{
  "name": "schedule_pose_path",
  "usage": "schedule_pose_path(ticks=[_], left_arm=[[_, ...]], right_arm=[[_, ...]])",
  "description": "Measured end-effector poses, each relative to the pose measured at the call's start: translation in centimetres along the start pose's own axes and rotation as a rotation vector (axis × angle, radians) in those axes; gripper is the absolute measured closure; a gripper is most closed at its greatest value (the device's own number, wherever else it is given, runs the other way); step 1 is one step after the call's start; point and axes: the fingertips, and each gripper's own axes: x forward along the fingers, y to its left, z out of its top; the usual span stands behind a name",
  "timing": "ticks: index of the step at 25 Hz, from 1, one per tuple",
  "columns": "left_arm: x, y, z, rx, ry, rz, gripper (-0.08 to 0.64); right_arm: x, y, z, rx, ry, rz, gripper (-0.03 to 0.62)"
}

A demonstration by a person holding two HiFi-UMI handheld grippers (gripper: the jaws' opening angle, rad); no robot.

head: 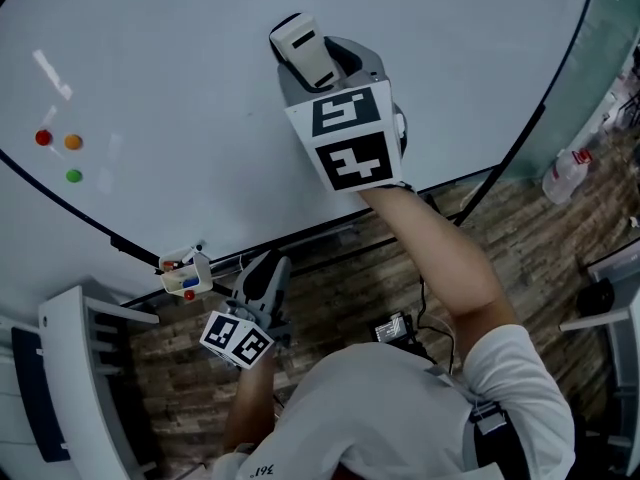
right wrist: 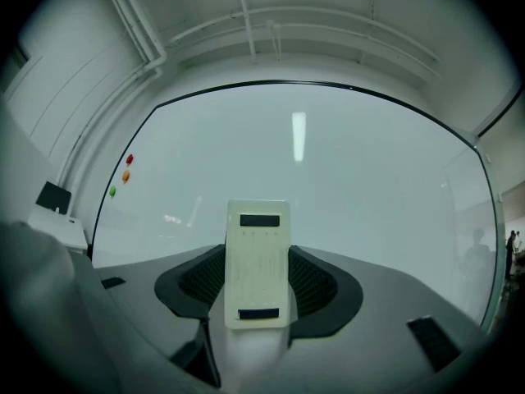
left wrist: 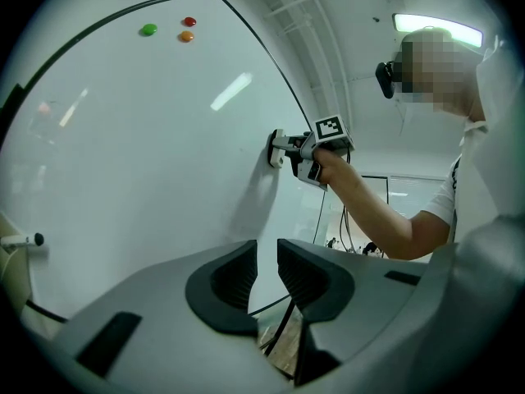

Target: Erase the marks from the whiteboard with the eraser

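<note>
The right tongs [head: 303, 46] are clamped on a pale rectangular eraser [head: 308, 50], one jaw on each long side. In the right gripper view the eraser [right wrist: 257, 263] stands upright between the dark pads and sticks out beyond them towards the whiteboard [right wrist: 344, 162].

From the left gripper view, the eraser [left wrist: 276, 148] sits flat against the whiteboard [left wrist: 123, 138] at about mid-height, with the person's hand [left wrist: 326, 164] behind it on the handle. In the head view this spot is the upper middle of the whiteboard [head: 160, 78], well apart from the three round magnets at its left edge: red [head: 43, 138], orange [head: 73, 141] and green [head: 74, 176].

The left tongs [head: 268, 268] hang low, just below the board's bottom edge and over the wood-pattern floor [head: 350, 288], beside a small marker holder [head: 186, 274] fixed to the frame. Its jaws stand close together with only a narrow slit between them, and nothing sits in the slit [left wrist: 267, 273]. It is well apart from the eraser.

A spray bottle [head: 567, 174] stands on the floor at the right.
</note>
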Motion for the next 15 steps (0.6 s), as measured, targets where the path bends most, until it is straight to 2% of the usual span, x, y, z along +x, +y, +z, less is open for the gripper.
schedule_pose_path(ticks=[7,15], left_arm=[[1.7,-1.0,-0.6,-0.007,0.013,-0.025,0.479],[3.0,-1.5,-1.1,-0.01,0.026,-0.047,0.479]], right_arm=[[-1.0,-4.4,-1.0,-0.002,0.016,-0.062,0.339],[-1.6,-7.1,-2.0,-0.006,0.024,-0.096,0.339]])
